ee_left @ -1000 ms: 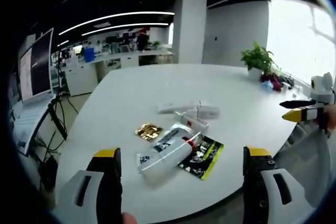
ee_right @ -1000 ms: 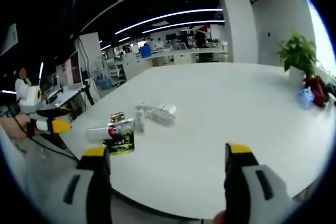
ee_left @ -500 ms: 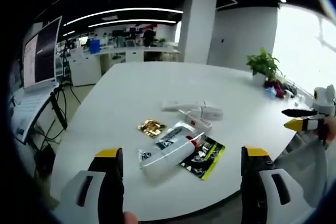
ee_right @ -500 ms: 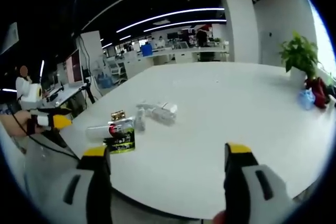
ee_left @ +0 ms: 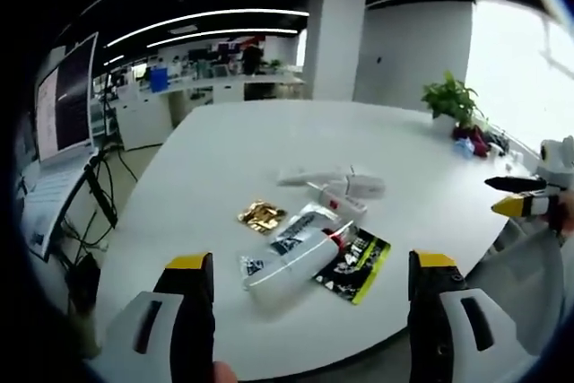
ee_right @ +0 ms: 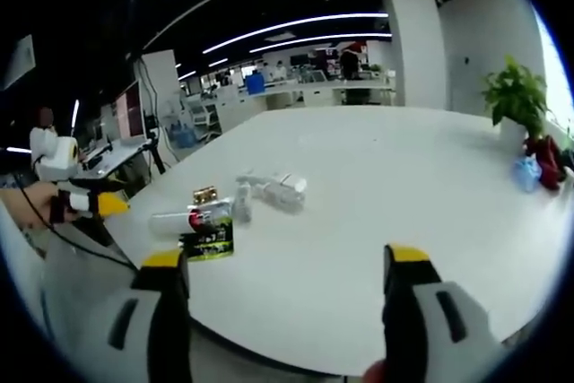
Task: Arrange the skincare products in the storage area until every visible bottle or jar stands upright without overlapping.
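Table (ee_left: 224, 150), tubes (ee_left: 296, 253) beyond left gripper (ee_left: 302, 280)

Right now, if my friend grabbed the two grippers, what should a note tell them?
Left gripper: jaws open, holding nothing, above the near edge of the white table.
Right gripper: jaws open, holding nothing, off to the right of the products.
Things: a clear bottle lies on its side, partly over a black-and-green sachet. A gold packet lies beside them; white tubes lie flat behind.
Done: nothing stands upright.
Left: stand each bottle and tube up, apart from the others.
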